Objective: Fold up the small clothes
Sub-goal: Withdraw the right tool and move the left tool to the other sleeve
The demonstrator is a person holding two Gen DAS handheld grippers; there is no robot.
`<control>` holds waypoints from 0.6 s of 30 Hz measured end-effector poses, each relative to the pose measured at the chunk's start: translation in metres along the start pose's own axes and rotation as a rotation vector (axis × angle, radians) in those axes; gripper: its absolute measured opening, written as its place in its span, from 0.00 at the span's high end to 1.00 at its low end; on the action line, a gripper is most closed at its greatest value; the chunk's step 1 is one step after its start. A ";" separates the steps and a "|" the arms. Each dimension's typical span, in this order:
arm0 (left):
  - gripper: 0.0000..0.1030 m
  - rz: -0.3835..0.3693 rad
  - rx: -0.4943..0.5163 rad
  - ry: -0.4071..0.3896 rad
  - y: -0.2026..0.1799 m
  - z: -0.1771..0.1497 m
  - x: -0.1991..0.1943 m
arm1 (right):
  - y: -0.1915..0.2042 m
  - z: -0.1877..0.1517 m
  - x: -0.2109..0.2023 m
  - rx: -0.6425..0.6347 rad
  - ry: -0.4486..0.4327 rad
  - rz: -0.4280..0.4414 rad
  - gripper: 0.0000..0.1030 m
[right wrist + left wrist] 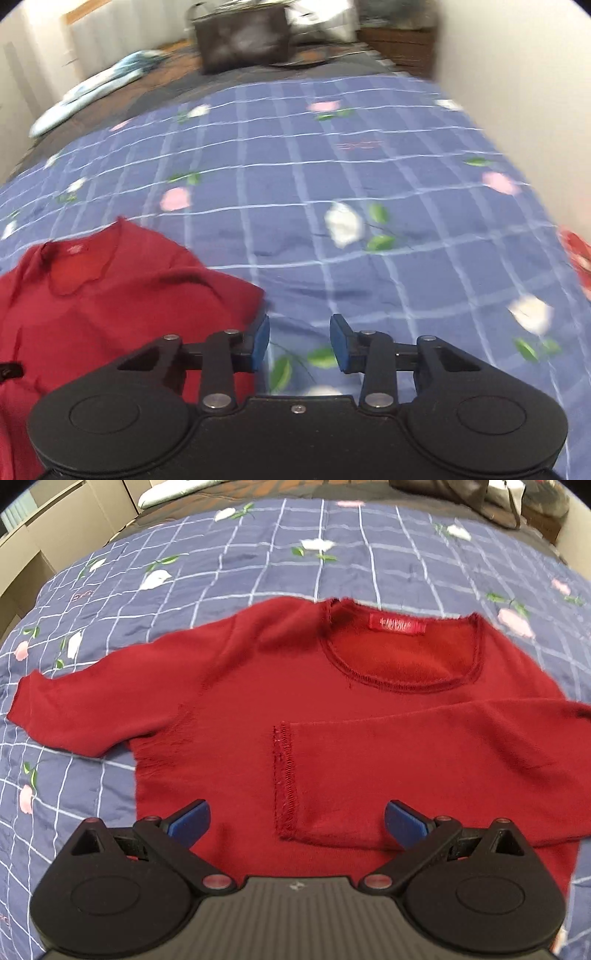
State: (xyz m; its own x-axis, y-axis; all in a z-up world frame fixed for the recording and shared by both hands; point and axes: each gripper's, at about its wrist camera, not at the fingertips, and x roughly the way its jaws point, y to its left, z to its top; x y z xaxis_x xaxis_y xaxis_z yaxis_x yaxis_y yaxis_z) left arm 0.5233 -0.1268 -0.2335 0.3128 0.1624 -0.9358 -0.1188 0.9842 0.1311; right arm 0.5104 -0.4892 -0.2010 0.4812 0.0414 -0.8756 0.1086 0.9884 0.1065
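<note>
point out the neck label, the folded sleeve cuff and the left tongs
neck label (pixel 397 624), left wrist view, label centre
folded sleeve cuff (pixel 285 775), left wrist view, stitched edge
left tongs (pixel 297 821), left wrist view, between fingertips

- Left gripper (pixel 297 821): jaws spread wide, blue fingertips (pixel 190 821) well apart, nothing between them.
- Right gripper (pixel 299 341): jaws parted less widely, gripping nothing.

One red sweater (pixel 332 738), one quilt (pixel 258 565), two grippers.
</note>
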 end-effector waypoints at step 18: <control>0.00 0.032 0.005 0.055 -0.007 0.002 0.030 | -0.031 0.031 0.038 0.412 0.017 0.318 0.95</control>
State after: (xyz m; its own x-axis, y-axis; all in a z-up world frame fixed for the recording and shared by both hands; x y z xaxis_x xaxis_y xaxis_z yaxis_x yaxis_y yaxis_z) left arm 0.5355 -0.1287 -0.2622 0.2562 0.1894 -0.9479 -0.1233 0.9790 0.1623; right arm 0.5522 -0.5225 -0.2234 0.5327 0.3362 -0.7767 0.2944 0.7868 0.5425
